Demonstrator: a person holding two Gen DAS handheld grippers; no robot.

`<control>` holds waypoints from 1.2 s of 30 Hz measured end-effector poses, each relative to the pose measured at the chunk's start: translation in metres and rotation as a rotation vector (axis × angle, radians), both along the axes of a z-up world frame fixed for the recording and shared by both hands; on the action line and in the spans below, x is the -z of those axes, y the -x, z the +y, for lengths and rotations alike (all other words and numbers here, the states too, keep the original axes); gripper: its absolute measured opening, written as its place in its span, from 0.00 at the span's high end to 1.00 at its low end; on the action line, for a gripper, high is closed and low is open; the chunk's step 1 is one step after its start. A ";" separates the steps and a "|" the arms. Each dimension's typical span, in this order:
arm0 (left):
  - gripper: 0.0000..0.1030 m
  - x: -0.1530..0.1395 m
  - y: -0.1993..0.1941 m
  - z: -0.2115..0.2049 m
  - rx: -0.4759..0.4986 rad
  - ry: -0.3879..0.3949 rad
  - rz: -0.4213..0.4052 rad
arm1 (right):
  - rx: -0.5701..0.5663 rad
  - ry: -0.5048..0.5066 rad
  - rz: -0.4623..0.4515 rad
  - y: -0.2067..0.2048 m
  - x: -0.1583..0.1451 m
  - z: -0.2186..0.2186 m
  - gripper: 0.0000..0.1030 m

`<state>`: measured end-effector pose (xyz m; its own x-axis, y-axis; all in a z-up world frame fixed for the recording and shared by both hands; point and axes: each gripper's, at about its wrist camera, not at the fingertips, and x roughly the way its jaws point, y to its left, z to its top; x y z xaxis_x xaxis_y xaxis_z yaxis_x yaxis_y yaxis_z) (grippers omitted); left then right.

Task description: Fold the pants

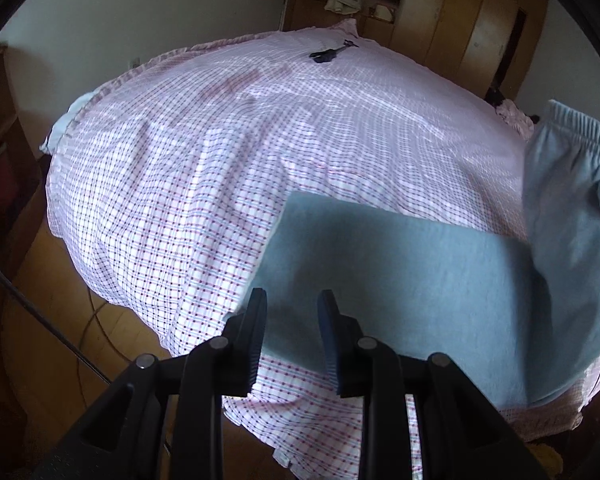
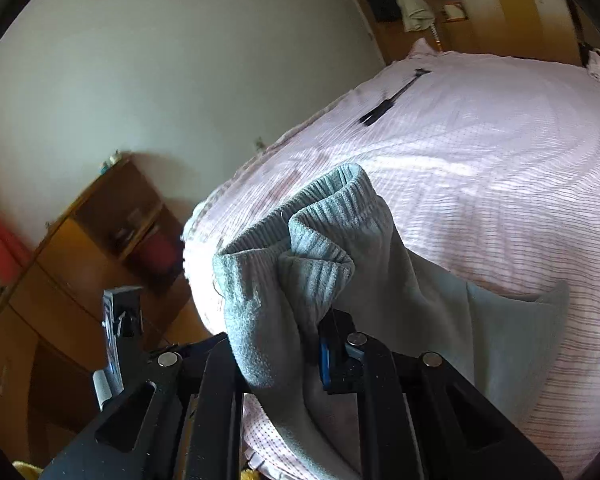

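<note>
My right tongs [image 2: 288, 344] are clamped on the bunched ribbed waistband of the pale blue-grey pants [image 2: 300, 248], lifted above the bed. My left tongs [image 1: 292, 320] stand partly open, empty, over a flat pant leg lying near. Beyond: checked pink bedsheet [image 1: 220, 152], wooden wardrobe [image 1: 460, 20].

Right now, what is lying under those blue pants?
Under the blue pants lies a pink checked bedsheet covering the bed. Whatever sits directly beneath the flat folded part is hidden by the fabric.
</note>
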<state>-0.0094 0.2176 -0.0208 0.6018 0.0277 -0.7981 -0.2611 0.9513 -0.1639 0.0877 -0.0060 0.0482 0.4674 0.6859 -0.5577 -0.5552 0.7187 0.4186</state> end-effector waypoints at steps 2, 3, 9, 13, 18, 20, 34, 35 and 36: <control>0.74 0.004 0.000 0.005 0.000 0.009 0.007 | -0.016 0.032 0.008 0.001 0.008 0.016 0.93; 0.74 0.005 0.000 0.006 0.000 0.009 0.009 | -0.026 0.052 0.015 0.000 0.014 0.025 0.93; 0.74 0.010 0.005 0.014 -0.001 0.031 -0.002 | -0.076 0.194 0.049 -0.006 0.054 0.064 0.91; 0.74 0.015 0.007 0.016 -0.006 0.052 -0.003 | -0.104 0.255 0.046 -0.009 0.074 0.082 0.83; 0.74 0.019 0.009 0.015 -0.009 0.064 0.007 | -0.171 0.251 0.069 -0.002 0.081 0.088 0.62; 0.74 0.020 0.010 0.015 -0.014 0.067 0.010 | -0.210 0.218 0.057 0.006 0.075 0.083 0.57; 0.71 0.004 0.021 0.009 0.007 0.191 -0.044 | -0.120 0.277 0.035 0.031 0.068 -0.006 0.50; 0.64 0.002 0.021 0.007 0.013 0.214 -0.051 | -0.099 0.304 0.035 0.034 0.073 -0.014 0.50; 0.59 0.000 0.021 0.006 0.016 0.236 -0.056 | -0.088 0.316 0.038 0.036 0.076 -0.019 0.50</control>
